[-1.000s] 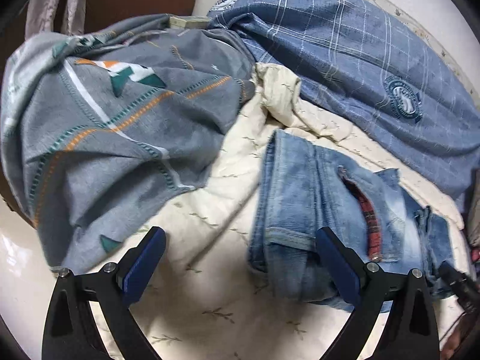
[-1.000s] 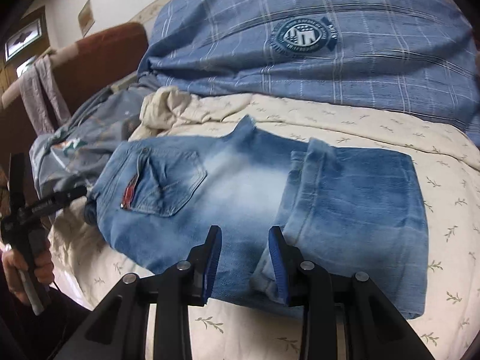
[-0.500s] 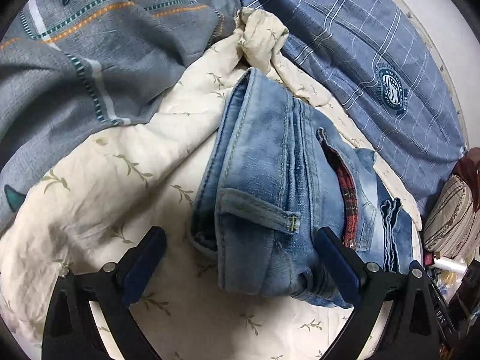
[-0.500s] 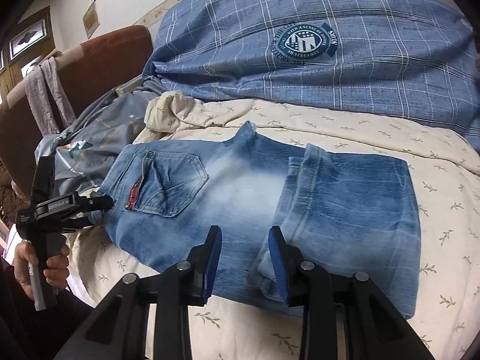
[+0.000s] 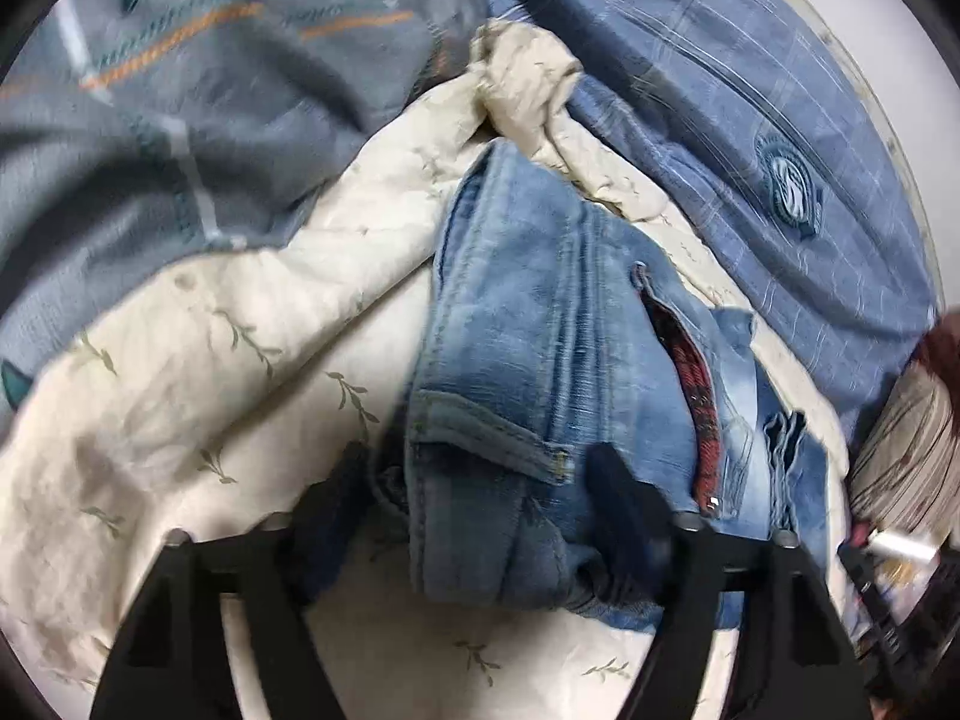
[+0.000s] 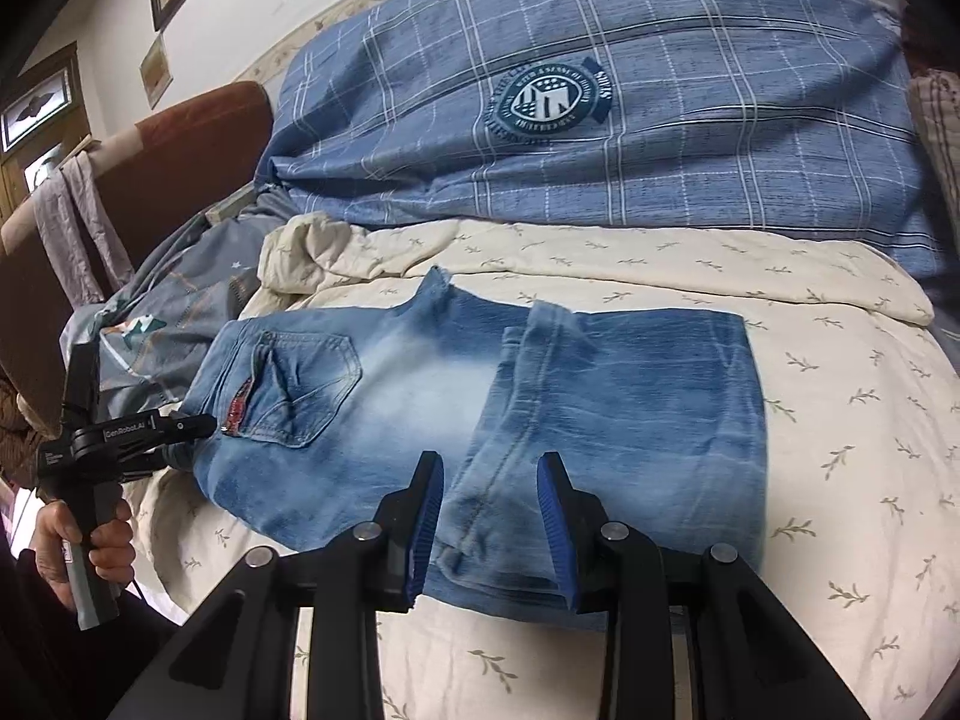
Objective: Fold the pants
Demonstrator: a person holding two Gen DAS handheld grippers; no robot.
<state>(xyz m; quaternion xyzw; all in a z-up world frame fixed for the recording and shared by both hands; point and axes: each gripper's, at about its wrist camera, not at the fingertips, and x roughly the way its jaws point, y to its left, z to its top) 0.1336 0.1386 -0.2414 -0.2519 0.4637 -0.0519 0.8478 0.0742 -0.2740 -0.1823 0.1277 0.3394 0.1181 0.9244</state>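
Note:
The faded blue jeans (image 6: pixel 420 396) lie flat on the cream leaf-print quilt (image 6: pixel 840 420), with the leg ends (image 6: pixel 636 408) folded over the thighs. My left gripper (image 5: pixel 480 480) straddles the waistband end (image 5: pixel 498 420) with blurred fingers part closed; it also shows in the right wrist view (image 6: pixel 198 423) at the waistband by the back pocket (image 6: pixel 306 384). My right gripper (image 6: pixel 491 516) is open over the near edge of the folded leg, with fabric between its fingers.
A blue plaid pillow (image 6: pixel 600 108) lies behind the jeans. A grey patterned blanket (image 5: pixel 180 120) is heaped to the left. A brown headboard (image 6: pixel 180 168) with a hanging cloth stands beyond it. A striped bundle (image 5: pixel 906 456) lies at the bed's edge.
My left gripper has moved in onto the waistband and its fingers have closed inward. My right gripper's fingers have spread apart slightly at the leg fold.

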